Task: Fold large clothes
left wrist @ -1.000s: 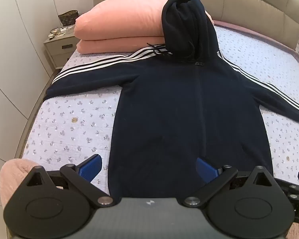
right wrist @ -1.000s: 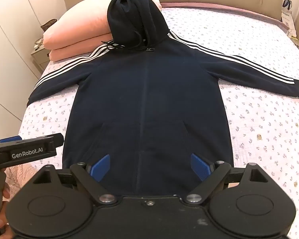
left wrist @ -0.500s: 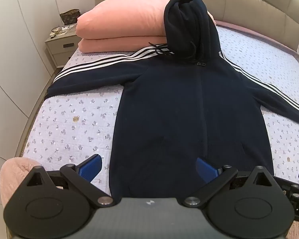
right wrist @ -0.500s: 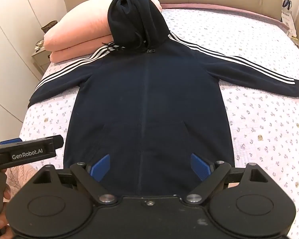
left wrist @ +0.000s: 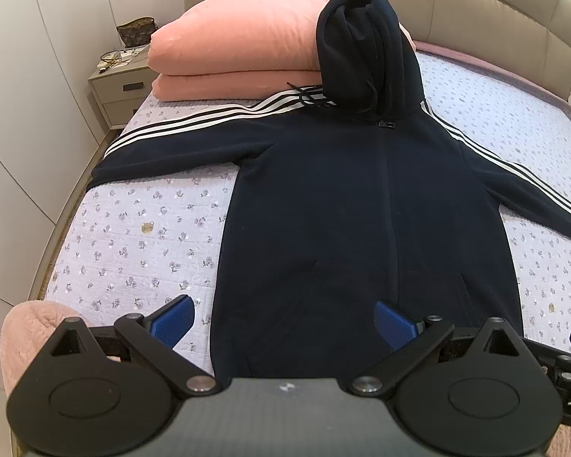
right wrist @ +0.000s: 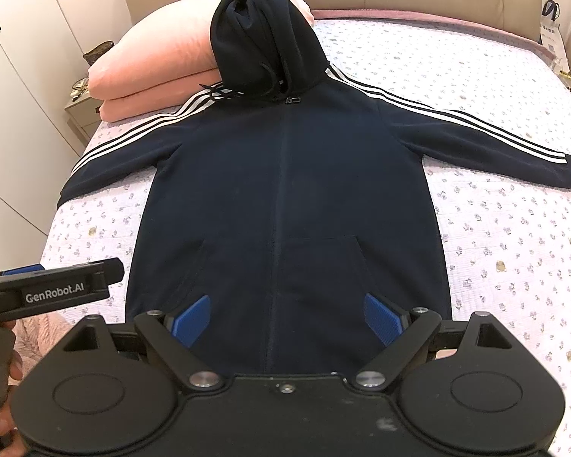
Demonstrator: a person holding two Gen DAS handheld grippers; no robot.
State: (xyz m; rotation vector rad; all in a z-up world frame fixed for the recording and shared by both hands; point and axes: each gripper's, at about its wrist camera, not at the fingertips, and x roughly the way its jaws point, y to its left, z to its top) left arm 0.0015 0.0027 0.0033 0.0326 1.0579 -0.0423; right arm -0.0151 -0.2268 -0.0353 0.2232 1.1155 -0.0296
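A dark navy zip hoodie (left wrist: 361,209) (right wrist: 285,190) lies flat and face up on the bed, sleeves with white stripes spread to both sides, hood propped against the pink pillows (left wrist: 240,53). My left gripper (left wrist: 281,321) hangs open above the hem's left half, blue pads wide apart and holding nothing. Over the middle of the hem my right gripper (right wrist: 287,318) is open too, empty. The left gripper's body (right wrist: 53,289) shows at the left edge of the right wrist view, held by a hand.
The bed has a lilac floral quilt (left wrist: 141,228) (right wrist: 514,228) with bare room on both sides of the hoodie. Two stacked pink pillows (right wrist: 152,72) lean on the beige headboard (left wrist: 476,3). A nightstand (left wrist: 118,87) and white wardrobes (left wrist: 19,95) stand at the left. Pink fluffy fabric (left wrist: 23,331) lies at the near left.
Both grippers have drifted slightly forward over the hem, so the hoodie sits a touch lower and nearer in both views. Their fingers stay open; the hoodie has not moved.
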